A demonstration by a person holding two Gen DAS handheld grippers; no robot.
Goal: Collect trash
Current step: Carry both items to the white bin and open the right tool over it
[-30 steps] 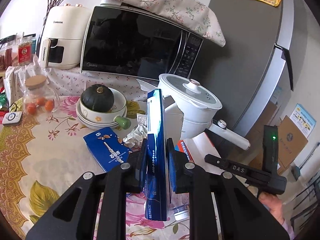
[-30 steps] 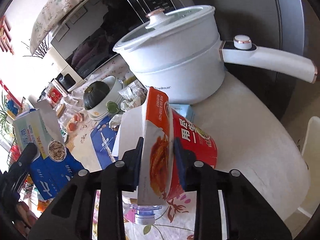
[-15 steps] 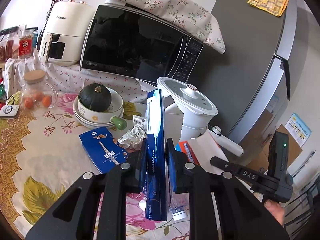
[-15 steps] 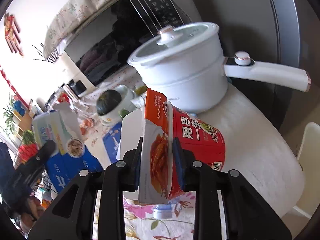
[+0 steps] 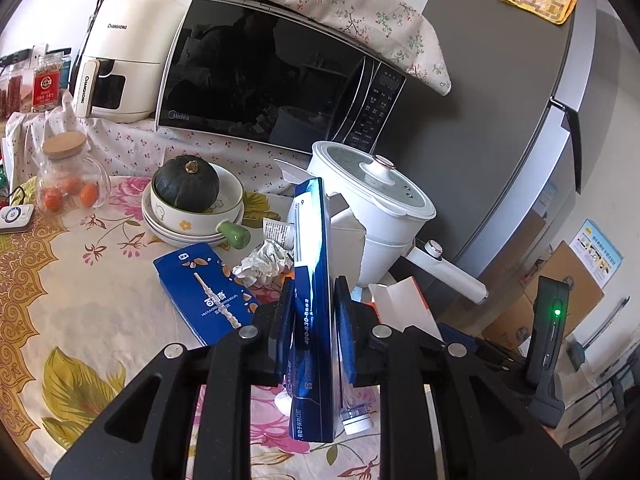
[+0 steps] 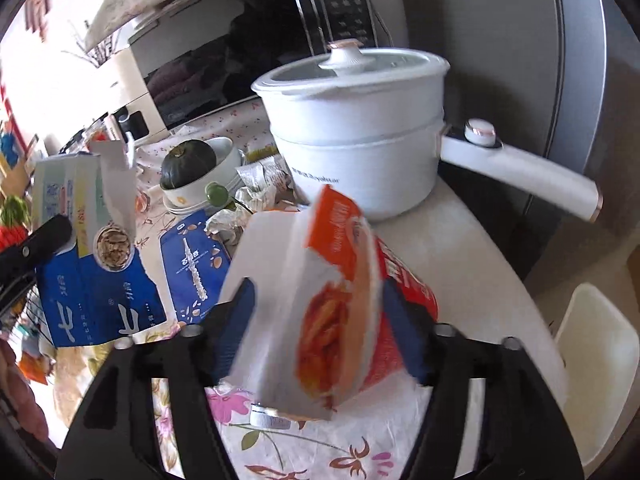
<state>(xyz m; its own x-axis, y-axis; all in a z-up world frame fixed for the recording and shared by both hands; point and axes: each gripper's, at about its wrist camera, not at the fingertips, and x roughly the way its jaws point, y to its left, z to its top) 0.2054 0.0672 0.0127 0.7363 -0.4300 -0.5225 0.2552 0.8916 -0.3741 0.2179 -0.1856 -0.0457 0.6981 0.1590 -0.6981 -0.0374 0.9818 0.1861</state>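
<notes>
My left gripper (image 5: 313, 304) is shut on a flattened blue carton (image 5: 314, 280), held upright on edge above the table; the same carton shows in the right wrist view (image 6: 96, 280). My right gripper (image 6: 320, 304) now stands open, its jaws wide apart. A red and white noodle box (image 6: 336, 312) is blurred between them, tilted and touching neither pad. A second blue box (image 5: 208, 288) lies flat on the floral tablecloth (image 5: 80, 300). Crumpled white paper (image 5: 264, 264) lies beside it. A clear bottle's cap (image 5: 358, 420) pokes out under the carton.
A white electric pot (image 5: 376, 208) with a long handle stands behind the trash. A bowl stack with a dark green squash (image 5: 188, 184), a glass jar (image 5: 68, 180), a microwave (image 5: 276, 76) and an air fryer (image 5: 120, 64) stand at the back. A grey fridge (image 5: 500, 120) is on the right.
My right gripper has opened and let go of the red noodle box, which now tilts and blurs between the jaws. My left gripper still holds the blue carton and has shifted slightly.
</notes>
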